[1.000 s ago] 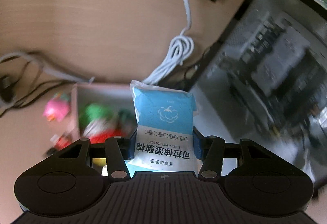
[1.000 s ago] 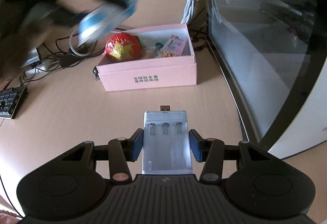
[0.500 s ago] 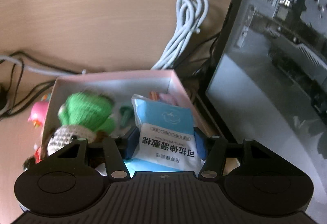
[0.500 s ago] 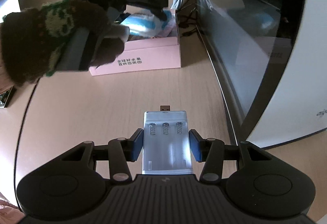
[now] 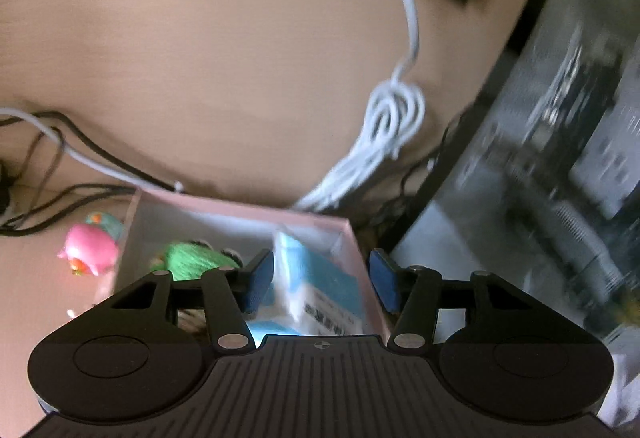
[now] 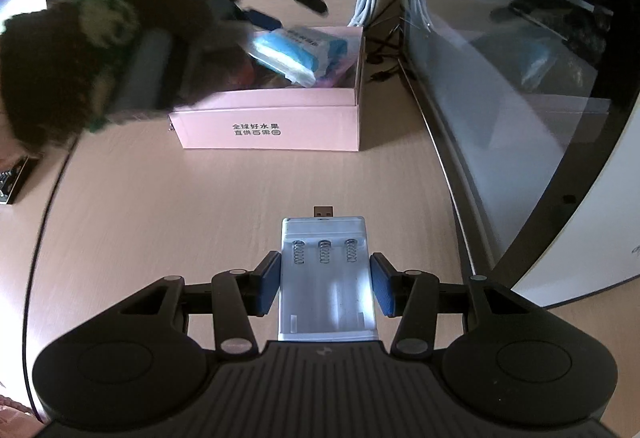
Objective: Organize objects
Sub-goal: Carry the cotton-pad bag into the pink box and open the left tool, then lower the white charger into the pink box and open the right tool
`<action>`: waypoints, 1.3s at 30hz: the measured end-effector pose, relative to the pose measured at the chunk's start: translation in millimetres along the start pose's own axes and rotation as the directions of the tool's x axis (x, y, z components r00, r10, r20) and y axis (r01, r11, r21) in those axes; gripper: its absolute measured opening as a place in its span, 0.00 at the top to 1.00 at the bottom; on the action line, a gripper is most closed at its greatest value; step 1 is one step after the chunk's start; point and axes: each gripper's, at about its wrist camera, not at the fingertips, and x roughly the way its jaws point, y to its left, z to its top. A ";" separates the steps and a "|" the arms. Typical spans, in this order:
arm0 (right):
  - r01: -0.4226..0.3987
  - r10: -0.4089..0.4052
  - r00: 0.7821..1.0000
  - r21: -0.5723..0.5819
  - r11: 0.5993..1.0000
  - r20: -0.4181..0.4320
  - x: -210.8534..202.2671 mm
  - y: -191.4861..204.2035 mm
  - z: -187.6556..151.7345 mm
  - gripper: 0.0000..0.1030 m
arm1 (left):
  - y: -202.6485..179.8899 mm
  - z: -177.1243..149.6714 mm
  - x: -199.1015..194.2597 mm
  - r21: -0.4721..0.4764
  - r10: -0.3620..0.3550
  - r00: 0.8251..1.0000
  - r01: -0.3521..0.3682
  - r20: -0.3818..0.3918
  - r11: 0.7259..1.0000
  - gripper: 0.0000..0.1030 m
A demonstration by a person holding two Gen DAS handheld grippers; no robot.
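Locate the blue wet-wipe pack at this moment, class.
In the right wrist view the wet-wipe pack lies tilted inside the pink box, at its right end nearest the computer case. The open left claw is just above it.

Left wrist view was motion-smeared: print on the blue-and-white wipes packet [image 5: 320, 290] unreadable, its lower end hidden behind the gripper body. The glass-sided computer case [image 5: 560, 158] was streaked. In the right wrist view the gloved left hand [image 6: 80, 62] was blurred and hid most of the pink cardboard box's [image 6: 272, 130] contents. The black keyboard [image 6: 10, 184] was cut off at the frame edge.
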 end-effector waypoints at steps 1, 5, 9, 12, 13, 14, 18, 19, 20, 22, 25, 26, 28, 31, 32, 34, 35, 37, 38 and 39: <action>0.002 -0.002 1.000 0.003 1.000 -0.002 2.0 1.4 -0.1 0.54 | 2.7 3.0 -6.7 -0.021 -0.008 1.000 0.008 0.011 1.000 0.44; 0.000 0.000 1.000 0.012 1.000 0.005 0.6 10.5 0.7 0.54 | 20.9 7.6 -38.6 -0.093 -0.034 0.999 0.037 0.034 0.995 0.44; -0.014 0.013 0.999 0.019 1.000 0.042 -8.1 16.8 14.8 0.54 | 47.1 -3.8 -81.0 -0.116 -0.023 1.000 0.025 0.019 0.993 0.44; -0.052 0.048 0.995 0.047 0.998 0.082 -11.3 15.3 42.6 0.54 | 68.5 -19.7 -108.7 -0.109 0.013 1.000 -0.015 -0.019 0.994 0.44; -0.072 0.066 0.993 0.063 0.995 0.093 -10.6 14.2 53.6 0.54 | 76.3 -26.0 -117.0 -0.113 0.023 0.999 -0.028 -0.039 0.993 0.44; -0.094 0.085 0.991 0.082 0.992 0.105 -8.8 13.6 65.3 0.54 | 84.8 -33.3 -126.7 -0.123 0.031 0.998 -0.038 -0.057 0.992 0.44; -0.148 0.126 0.977 0.117 0.982 0.173 7.1 20.5 115.3 0.54 | 111.9 -60.5 -157.0 -0.164 0.043 0.993 -0.061 -0.112 0.985 0.44; -0.159 0.134 0.974 0.128 0.979 0.184 13.4 22.7 128.4 0.54 | 117.5 -66.2 -164.3 -0.173 0.045 0.992 -0.066 -0.121 0.983 0.44; -0.178 0.150 0.970 0.145 0.973 0.190 20.8 24.4 141.8 0.54 | 123.3 -70.3 -172.3 -0.181 0.046 0.991 -0.068 -0.124 0.981 0.44; -0.222 0.185 0.963 0.188 0.957 0.195 40.9 25.2 167.6 0.54 | 132.5 -76.4 -186.3 -0.198 0.048 0.991 -0.072 -0.123 0.978 0.45; -0.232 0.191 0.965 0.242 0.942 0.181 79.3 28.2 199.7 0.54 | 145.9 -83.0 -208.0 -0.207 0.060 0.992 -0.082 -0.110 0.975 0.45; -0.215 0.175 0.969 0.248 0.944 0.176 93.1 30.6 207.2 0.54 | 151.1 -84.8 -214.4 -0.209 0.068 0.992 -0.090 -0.108 0.974 0.45; -0.147 0.113 0.982 0.245 0.958 0.148 124.2 34.8 219.2 0.54 | 162.2 -88.7 -226.0 -0.216 0.094 0.990 -0.115 -0.105 0.970 0.45; -0.049 0.024 0.991 0.187 0.981 0.134 154.8 39.7 218.8 0.54 | 182.4 -95.0 -240.2 -0.246 0.148 0.984 -0.169 -0.102 0.954 0.45; -0.018 -0.004 0.990 0.152 0.988 0.138 158.6 42.1 215.0 0.54 | 190.4 -97.6 -243.6 -0.264 0.163 0.981 -0.185 -0.103 0.947 0.45; 0.040 -0.048 0.983 0.049 0.998 0.176 160.4 54.4 204.8 0.54 | 202.2 -100.5 -246.0 -0.291 0.187 0.976 -0.211 -0.109 0.933 0.45; 0.077 -0.074 0.980 -0.009 0.997 0.187 161.1 62.1 200.2 0.54 | 206.7 -101.2 -245.6 -0.299 0.193 0.974 -0.220 -0.115 0.929 0.45; 0.120 -0.101 0.973 -0.084 0.989 0.205 162.8 71.6 195.1 0.54 | 211.2 -100.7 -241.0 -0.300 0.192 0.972 -0.224 -0.133 0.927 0.45; 0.116 -0.096 0.975 -0.090 0.989 0.200 162.6 71.8 196.7 0.54 | 211.8 -99.9 -237.7 -0.291 0.189 0.972 -0.223 -0.142 0.930 0.45; 0.101 -0.085 0.979 -0.079 0.992 0.184 161.4 69.3 200.3 0.54 | 210.8 -98.7 -233.6 -0.280 0.181 0.972 -0.217 -0.150 0.935 0.45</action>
